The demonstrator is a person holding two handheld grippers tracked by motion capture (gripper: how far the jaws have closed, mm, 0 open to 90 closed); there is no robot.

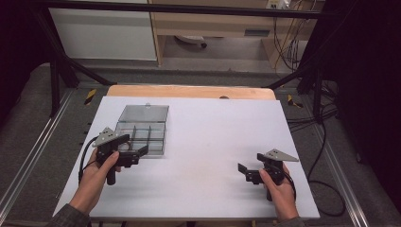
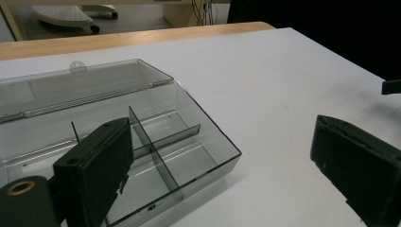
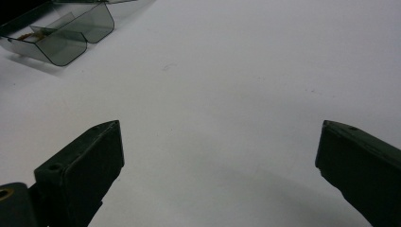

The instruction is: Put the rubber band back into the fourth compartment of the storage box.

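Note:
A clear smoky plastic compartment box (image 1: pixel 142 135) sits on the left half of the white table (image 1: pixel 213 137), its lid (image 1: pixel 144 113) folded flat behind it. The dividers (image 2: pixel 151 146) show empty compartments. My left gripper (image 1: pixel 135 145) is open at the box's near front edge; in the left gripper view one finger (image 2: pixel 94 175) overlaps the box (image 2: pixel 189 142) and the other (image 2: pixel 359 170) hangs over bare table. My right gripper (image 1: pixel 250 164) is open low over the table at the near right, holding nothing (image 3: pixel 221 127). The box (image 3: pixel 61 33) lies far off at its upper left.
A wooden tabletop strip (image 1: pixel 189 91) runs past the white board's far edge. Black frame legs (image 1: pixel 56 71) stand at both far corners. Cables (image 1: pixel 326 142) trail on the floor to the right. A white cabinet (image 1: pixel 104 33) and shelving stand beyond.

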